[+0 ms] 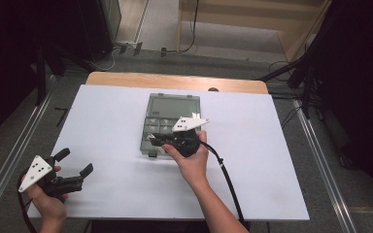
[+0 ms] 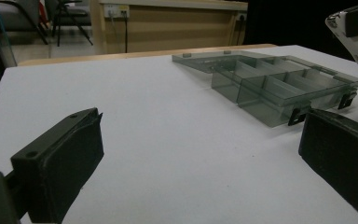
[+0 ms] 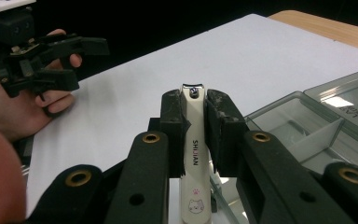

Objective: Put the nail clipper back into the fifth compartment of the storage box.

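My right hand-held gripper (image 3: 196, 122) pinches a slim, stiff, slippery cream metal nail clipper (image 3: 195, 154) mid-body; my left hand-held gripper (image 1: 73, 174) hangs wide open, empty.

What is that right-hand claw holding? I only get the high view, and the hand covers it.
Observer: A cream nail clipper, clamped between the right gripper's two jaws.
Operator: Does it have any markings?
Observer: Yes, lettering along its body and a small cat face near the bottom.
Operator: And the grey box, is it open?
Observer: Yes. The organizer box has its lid folded flat on the table, showing its dividers.
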Demonstrator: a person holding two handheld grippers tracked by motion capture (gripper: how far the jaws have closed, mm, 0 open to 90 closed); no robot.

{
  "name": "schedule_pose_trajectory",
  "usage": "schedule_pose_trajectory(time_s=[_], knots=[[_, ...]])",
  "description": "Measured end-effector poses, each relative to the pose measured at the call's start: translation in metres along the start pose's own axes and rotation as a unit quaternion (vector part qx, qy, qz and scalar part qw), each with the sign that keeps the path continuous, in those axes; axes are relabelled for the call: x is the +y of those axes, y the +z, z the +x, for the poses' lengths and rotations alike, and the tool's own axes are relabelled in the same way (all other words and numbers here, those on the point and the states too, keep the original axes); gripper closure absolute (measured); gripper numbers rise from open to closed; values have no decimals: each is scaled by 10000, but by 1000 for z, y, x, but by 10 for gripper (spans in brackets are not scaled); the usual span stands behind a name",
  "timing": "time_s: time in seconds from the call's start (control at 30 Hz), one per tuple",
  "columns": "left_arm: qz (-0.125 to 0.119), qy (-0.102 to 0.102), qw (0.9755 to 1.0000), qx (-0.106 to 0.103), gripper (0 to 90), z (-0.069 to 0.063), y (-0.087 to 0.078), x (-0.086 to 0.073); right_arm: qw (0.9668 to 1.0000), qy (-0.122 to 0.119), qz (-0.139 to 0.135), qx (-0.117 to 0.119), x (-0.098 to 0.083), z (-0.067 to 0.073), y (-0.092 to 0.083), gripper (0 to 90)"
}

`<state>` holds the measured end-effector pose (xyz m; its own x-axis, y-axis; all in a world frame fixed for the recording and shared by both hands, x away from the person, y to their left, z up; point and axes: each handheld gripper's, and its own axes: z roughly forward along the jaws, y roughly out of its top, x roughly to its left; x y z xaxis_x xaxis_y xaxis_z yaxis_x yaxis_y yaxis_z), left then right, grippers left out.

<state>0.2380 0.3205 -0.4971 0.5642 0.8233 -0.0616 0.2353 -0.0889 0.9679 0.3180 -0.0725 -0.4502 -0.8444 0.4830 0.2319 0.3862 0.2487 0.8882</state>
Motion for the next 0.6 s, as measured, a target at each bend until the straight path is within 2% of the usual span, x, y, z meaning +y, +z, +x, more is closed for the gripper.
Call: schedule_pose_trajectory(time_s=[0.43,0.6], knots=[[-11,-16,10000,-17,0,0,0,0,9998,50,-139,-138,7,4,20,792],[-22,-20,10000,-17,0,0,0,0,9995,136,-204,-186,8,3,28,792]])
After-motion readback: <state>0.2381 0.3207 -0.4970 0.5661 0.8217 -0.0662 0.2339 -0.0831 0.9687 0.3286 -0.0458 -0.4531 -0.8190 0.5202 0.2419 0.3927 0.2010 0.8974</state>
